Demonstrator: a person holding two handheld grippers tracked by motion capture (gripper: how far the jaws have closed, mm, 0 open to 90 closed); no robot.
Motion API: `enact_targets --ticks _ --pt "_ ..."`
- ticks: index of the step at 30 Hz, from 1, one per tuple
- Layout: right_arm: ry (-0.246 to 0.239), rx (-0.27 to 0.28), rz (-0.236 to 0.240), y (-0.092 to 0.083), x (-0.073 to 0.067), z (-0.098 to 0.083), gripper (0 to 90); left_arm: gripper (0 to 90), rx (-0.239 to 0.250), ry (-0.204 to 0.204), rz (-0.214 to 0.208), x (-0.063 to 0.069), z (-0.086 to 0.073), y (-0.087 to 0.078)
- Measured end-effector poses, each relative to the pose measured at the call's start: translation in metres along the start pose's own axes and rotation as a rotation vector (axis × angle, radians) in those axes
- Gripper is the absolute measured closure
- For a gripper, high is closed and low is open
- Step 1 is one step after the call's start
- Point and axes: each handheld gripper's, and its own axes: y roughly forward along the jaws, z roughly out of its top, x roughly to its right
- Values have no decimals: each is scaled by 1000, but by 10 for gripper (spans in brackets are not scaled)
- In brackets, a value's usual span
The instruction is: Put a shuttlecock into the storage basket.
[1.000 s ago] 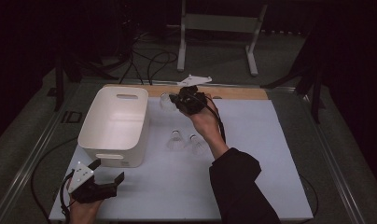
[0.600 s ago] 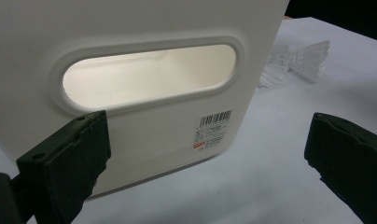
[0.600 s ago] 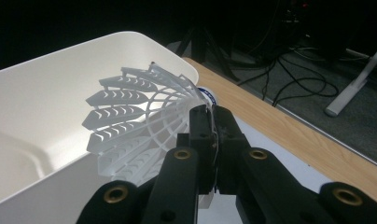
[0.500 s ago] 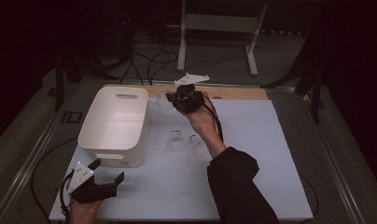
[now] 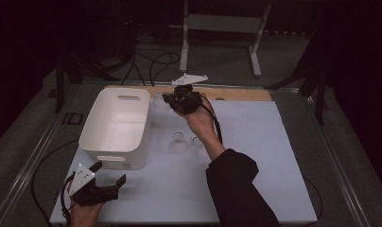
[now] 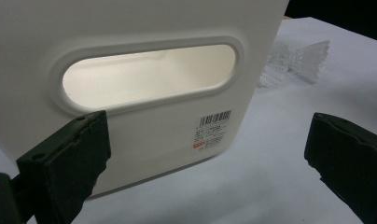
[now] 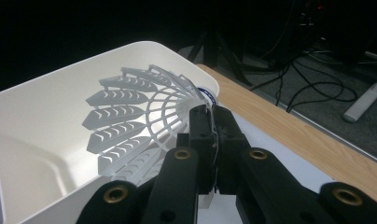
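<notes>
My right gripper (image 5: 167, 98) hovers at the far right corner of the white plastic bin (image 5: 92, 124), shut on a white plastic shuttlecock (image 5: 158, 100). In the right gripper view the jaws (image 7: 213, 117) pinch the shuttlecock (image 7: 130, 126) near its cork, and its skirt fans out over the bin's rim (image 7: 46, 107). Two more shuttlecocks (image 5: 178, 142) (image 5: 197, 145) stand on the white mat just right of the bin. My left gripper (image 5: 110, 171) rests open near the front left of the mat, facing the bin's handle wall (image 6: 144, 135) with nothing between its pads (image 6: 70, 158).
A wooden strip (image 5: 241, 93) runs along the table's far edge. Beyond it stand a metal frame (image 5: 222, 21) and loose cables (image 5: 146, 59) on the floor. The mat (image 5: 264, 156) spreads out to the right of the person's dark sleeve (image 5: 236, 189).
The right hand has shifted slightly left toward the bin, carrying the shuttlecock. The left gripper has stayed where it was.
</notes>
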Motion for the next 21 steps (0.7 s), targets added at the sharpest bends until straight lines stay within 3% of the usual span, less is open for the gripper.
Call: enact_targets --ticks 21 --pt "-22 0 38 11 -18 12 883 10 9 -1 0 0 0 -1"
